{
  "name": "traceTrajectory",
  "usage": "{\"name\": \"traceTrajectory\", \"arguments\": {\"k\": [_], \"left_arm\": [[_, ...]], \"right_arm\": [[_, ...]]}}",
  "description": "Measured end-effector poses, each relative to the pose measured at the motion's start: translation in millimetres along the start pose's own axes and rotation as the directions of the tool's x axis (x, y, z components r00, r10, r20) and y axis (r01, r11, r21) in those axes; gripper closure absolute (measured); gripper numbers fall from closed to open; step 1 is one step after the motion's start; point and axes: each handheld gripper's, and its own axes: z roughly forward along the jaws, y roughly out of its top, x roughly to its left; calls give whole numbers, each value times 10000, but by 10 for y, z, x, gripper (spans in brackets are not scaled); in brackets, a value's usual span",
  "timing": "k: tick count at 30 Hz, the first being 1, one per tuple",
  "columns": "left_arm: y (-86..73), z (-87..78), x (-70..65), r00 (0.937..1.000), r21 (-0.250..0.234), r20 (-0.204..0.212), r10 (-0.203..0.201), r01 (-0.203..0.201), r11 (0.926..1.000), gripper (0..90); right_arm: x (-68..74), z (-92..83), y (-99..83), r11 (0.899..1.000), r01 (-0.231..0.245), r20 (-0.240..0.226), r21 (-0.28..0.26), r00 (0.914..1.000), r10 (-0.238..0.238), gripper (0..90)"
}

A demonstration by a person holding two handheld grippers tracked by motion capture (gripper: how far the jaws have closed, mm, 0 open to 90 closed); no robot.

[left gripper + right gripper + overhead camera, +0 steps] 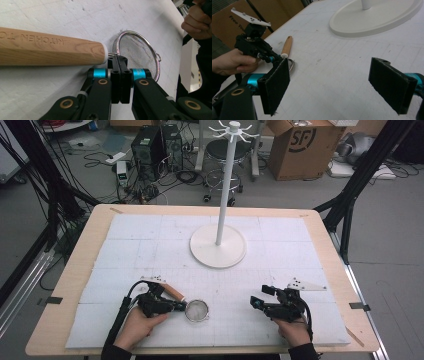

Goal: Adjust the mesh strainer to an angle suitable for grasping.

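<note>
Left gripper [176, 307] clamped, apparently on strainer [197, 310] neck between wooden handle [173, 293] and mesh bowl. Handle axis runs back-left. Right gripper [256, 303] jaws wide, empty, well apart.

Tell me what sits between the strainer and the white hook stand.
Nothing visible does. The strainer lies near the table's front edge, with the left gripper shut at its neck where the wooden handle joins. From there to the stand's round base there is only bare white mat.
</note>
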Motion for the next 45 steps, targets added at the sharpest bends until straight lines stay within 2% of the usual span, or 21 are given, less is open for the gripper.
{"name": "traceTrajectory", "arguments": {"k": [7, 12, 19, 27, 34, 45], "left_arm": [[26, 44, -24, 10000, -86, -55, 61, -61, 9999, 898], [79, 144, -80, 9994, 9, -156, 300, -300, 9995, 898], [131, 238, -108, 9993, 76, -23, 368, -368, 9993, 897], [146, 254, -100, 9995, 191, 127, 304, -307, 9993, 898], [186, 326, -135, 9991, 195, 80, 420, -422, 9989, 898], [248, 448, -191, 9979, 395, 235, 603, -612, 9973, 898]], "right_arm": [[0, -10, 2, 10000, -25, -27, -3, 10000, 25, 165], [-13, -28, 4, 10000, -32, -16, -82, 10000, 32, 165], [-20, -50, 1, 9999, -46, 2, -115, 10000, 46, 165], [-17, -69, 4, 9998, -50, 51, -181, 10000, 51, 165], [-27, -93, 7, 9992, -40, 92, -386, 9999, 43, 165], [-26, -114, -5, 9992, -97, 134, -381, 9999, 102, 165]]}}
